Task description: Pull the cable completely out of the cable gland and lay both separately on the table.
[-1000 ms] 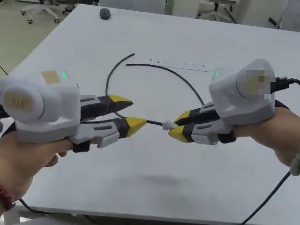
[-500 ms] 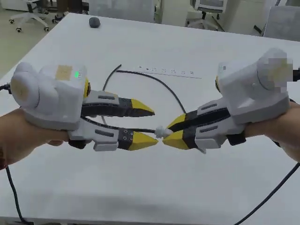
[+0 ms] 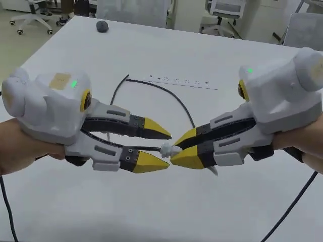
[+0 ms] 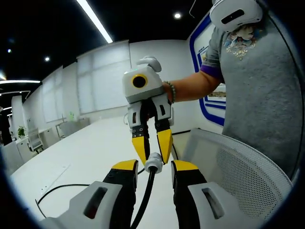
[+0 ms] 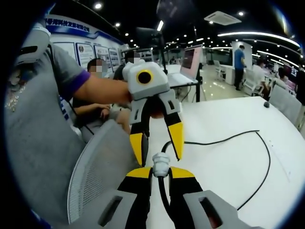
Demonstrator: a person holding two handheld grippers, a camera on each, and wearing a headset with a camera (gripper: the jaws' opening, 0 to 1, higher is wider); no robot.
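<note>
Gland [image 3: 169, 149] prob. clamped by R tool [image 3: 174, 152]; L tool [image 3: 169, 150] agape.

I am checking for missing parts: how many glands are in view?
1. The gland is on the cable, held above the table by the right gripper, at the open left gripper's tips. Others could be hidden.

White bench [image 3: 242, 55]: small dark round object [image 3: 102, 26] near the far left corner; thin marked strip [image 3: 184, 83] nearer the centre. Office chairs [image 3: 225, 11] stand beyond the far edge.
</note>
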